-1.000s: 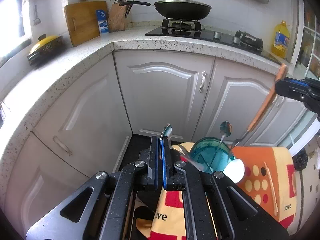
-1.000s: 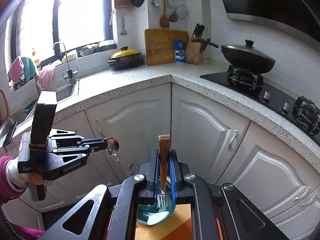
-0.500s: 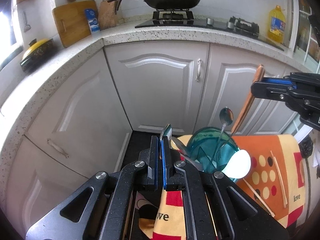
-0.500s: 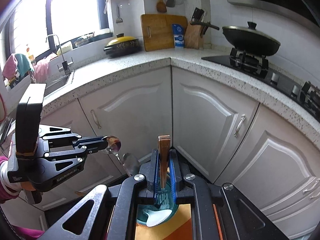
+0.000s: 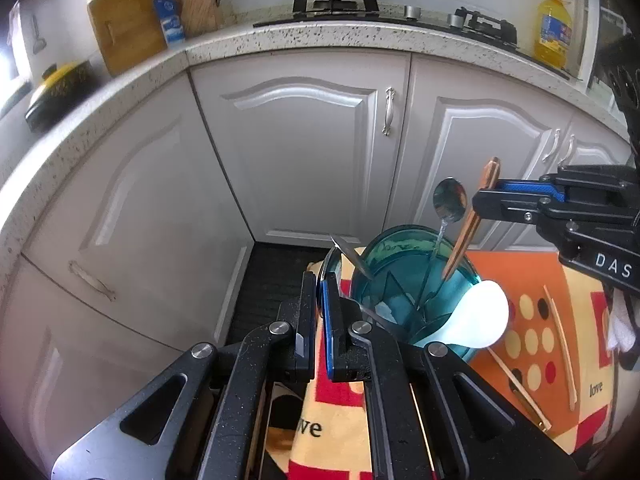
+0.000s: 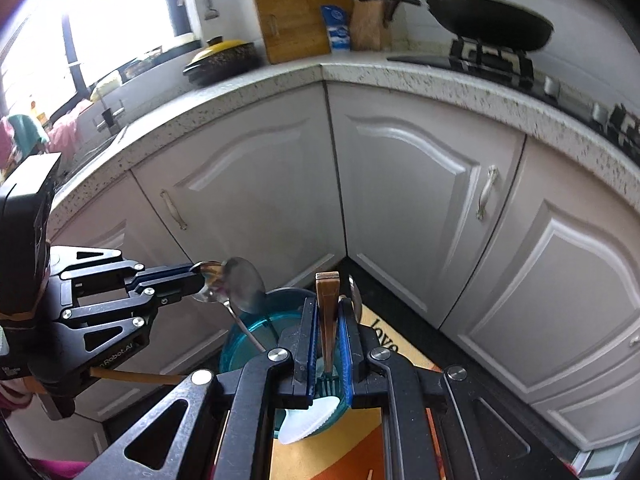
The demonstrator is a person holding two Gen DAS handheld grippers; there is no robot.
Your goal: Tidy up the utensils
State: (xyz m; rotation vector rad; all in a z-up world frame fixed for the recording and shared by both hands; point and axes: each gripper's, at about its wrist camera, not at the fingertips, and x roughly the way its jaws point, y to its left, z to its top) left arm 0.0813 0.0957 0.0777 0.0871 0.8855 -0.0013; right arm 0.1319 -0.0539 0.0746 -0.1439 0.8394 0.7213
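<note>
Left wrist view had my right gripper [image 5: 486, 200] clamping the wooden-handled fork [image 5: 468, 232], tines inside the teal holder [image 5: 404, 276] beside a spoon already parked there, left gripper [image 5: 318, 316] pinching another spoon [image 6: 208, 276], chopsticks [image 5: 560, 344] beside the holder left to go.

Left wrist camera: sat close above the teal holder [image 5: 404, 276], facing down toward the corner cabinets [image 5: 304, 152]. Right wrist camera: sat equally close over the teal holder [image 6: 256, 336], facing the same corner. Shared: holder, cabinets, countertop [image 5: 320, 38], each other's gripper.
</note>
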